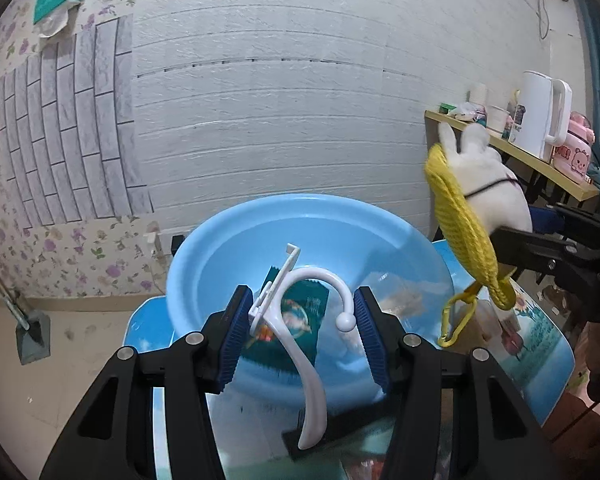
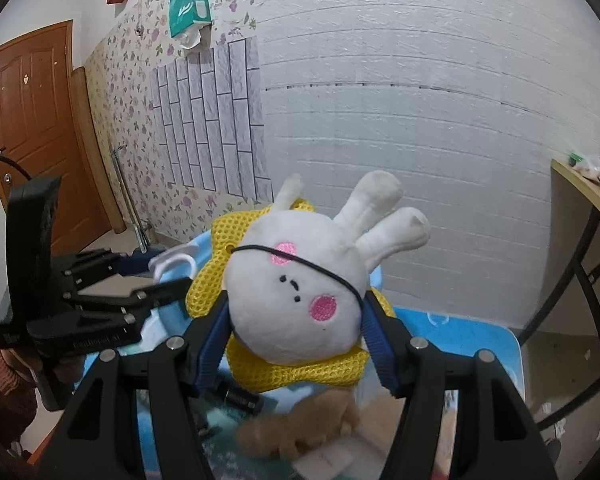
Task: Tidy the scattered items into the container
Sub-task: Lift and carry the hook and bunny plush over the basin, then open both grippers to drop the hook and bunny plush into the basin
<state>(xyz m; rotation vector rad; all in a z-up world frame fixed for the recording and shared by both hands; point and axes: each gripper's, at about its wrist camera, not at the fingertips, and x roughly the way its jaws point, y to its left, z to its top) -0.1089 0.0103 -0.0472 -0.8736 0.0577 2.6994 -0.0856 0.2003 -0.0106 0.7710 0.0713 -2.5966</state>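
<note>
**Holding a hook and a plush rabbit over the basin**

Gripping the white plastic hook (image 1: 300, 320), your left tool (image 1: 302, 320) has its blue pads clenched on the hook's two sides, at the centre of the left wrist frame. The hook's long tail curves down toward the lower middle. Behind it sits the light blue basin (image 1: 228, 240), with a dark green packet (image 1: 300, 308) lying inside.

Your right tool (image 2: 296, 320) is clamped on the white plush rabbit (image 2: 300, 300), at the centre of the right wrist frame, ears pointing to the upper right. A yellow mesh piece (image 2: 316, 372) sits behind the rabbit. In the left wrist frame, a yellow clip (image 1: 458, 320) dangles from it at right of centre.

A brown fuzzy item (image 2: 300, 428), blurred, lies on the blue table (image 2: 460, 332) at the bottom.
</note>
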